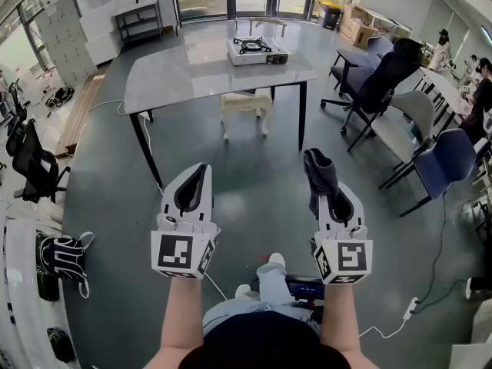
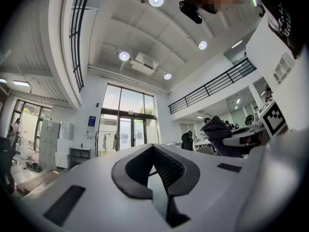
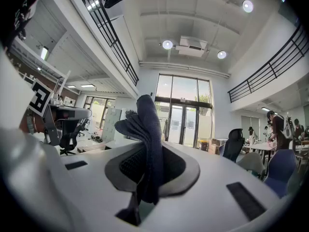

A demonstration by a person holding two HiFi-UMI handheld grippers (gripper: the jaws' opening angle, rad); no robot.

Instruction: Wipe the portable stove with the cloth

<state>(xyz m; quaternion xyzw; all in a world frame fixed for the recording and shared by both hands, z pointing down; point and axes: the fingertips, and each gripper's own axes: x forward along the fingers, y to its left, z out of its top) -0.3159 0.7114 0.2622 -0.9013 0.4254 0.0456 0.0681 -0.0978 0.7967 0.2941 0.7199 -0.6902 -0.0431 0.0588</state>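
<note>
Across the grey floor [image 1: 254, 167], well apart from me, the portable stove [image 1: 257, 50] sits on the marble table [image 1: 177, 75]. My right gripper [image 1: 330, 193] has its fingers clamped on the cloth [image 1: 317, 167]; my left gripper [image 1: 193, 179] has its fingers closed on nothing.

Soft matt cloth [image 1: 317, 172]; glossy smooth table [image 1: 178, 71]
</note>
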